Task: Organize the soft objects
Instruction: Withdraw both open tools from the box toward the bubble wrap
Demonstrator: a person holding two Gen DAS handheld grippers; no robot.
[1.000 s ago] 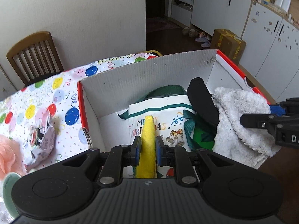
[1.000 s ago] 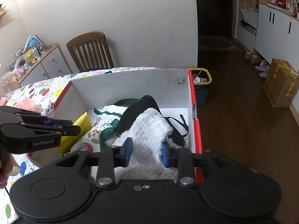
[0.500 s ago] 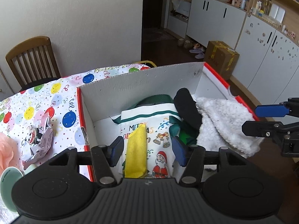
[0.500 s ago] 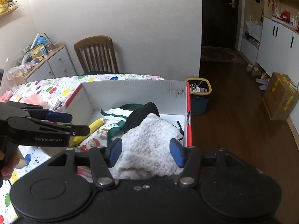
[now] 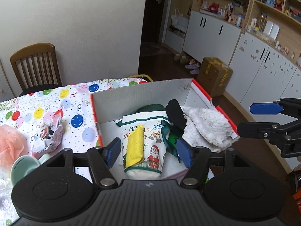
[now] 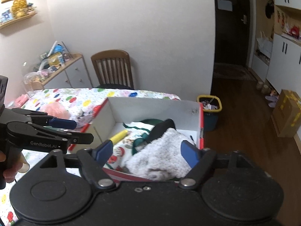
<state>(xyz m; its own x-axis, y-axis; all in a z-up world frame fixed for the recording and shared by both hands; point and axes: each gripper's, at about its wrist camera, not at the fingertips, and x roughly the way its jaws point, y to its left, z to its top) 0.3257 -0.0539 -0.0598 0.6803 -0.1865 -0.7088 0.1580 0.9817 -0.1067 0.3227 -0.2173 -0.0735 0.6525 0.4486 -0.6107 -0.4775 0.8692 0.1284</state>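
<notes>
A white cardboard box with red edges stands on the table. In it a folded yellow cloth lies on a Christmas-print bag. A fluffy white towel is draped over the box's right edge beside a black soft item. My left gripper hovers above the yellow cloth, its jaws opening, not touching it. My right gripper hovers above the towel, jaws opening, pads off it.
The balloon-print tablecloth carries a pink puff, a mint cup and a crumpled printed wrapper. A wooden chair stands behind the table. A yellow-rimmed bin and a cardboard carton sit on the floor.
Both grippers opened: the left let go of the yellow cloth, the right let go of the white towel. Both rose and drew back from the box.
</notes>
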